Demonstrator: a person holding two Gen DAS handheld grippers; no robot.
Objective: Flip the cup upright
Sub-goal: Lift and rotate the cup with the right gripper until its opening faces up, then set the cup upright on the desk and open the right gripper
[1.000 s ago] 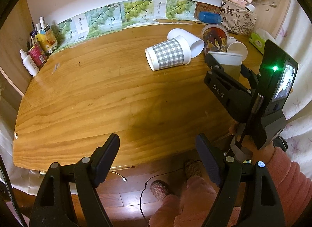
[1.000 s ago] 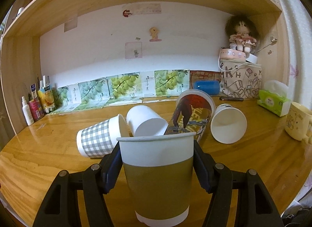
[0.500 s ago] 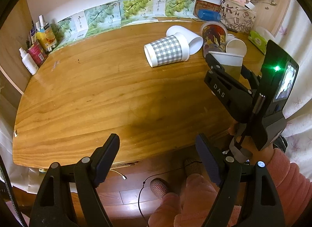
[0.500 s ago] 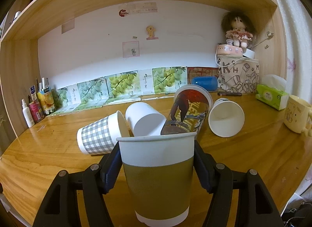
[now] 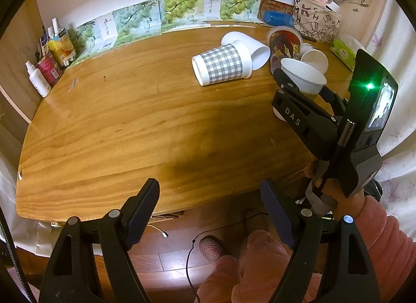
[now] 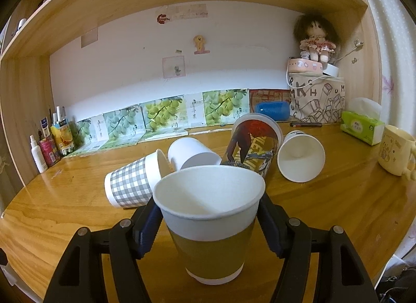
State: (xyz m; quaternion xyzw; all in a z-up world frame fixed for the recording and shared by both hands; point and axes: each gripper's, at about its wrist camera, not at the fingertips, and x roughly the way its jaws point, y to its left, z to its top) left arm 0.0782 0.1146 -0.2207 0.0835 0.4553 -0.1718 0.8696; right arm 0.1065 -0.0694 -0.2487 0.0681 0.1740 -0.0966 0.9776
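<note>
An olive and white paper cup (image 6: pixel 212 227) stands upright, mouth up, between the fingers of my right gripper (image 6: pixel 210 225), which is shut on it; its base is at or just above the wooden table (image 6: pixel 338 212). In the left wrist view the same cup (image 5: pixel 303 75) is held by the right gripper (image 5: pixel 301 87) at the table's right side. My left gripper (image 5: pixel 210 212) is open and empty, over the table's near edge.
Behind the held cup lie a grey checked cup (image 6: pixel 132 182), a white cup (image 6: pixel 192 153), a printed cup (image 6: pixel 253 144) and another white cup (image 6: pixel 301 156), all on their sides. A yellow mug (image 6: pixel 395 149), tissue pack (image 6: pixel 362 127) and bottles (image 6: pixel 39 153) line the edges.
The right wrist view now looks down into the held cup's mouth, where before it saw the rim edge-on. The left gripper's view has drawn back slightly; it stays open.
</note>
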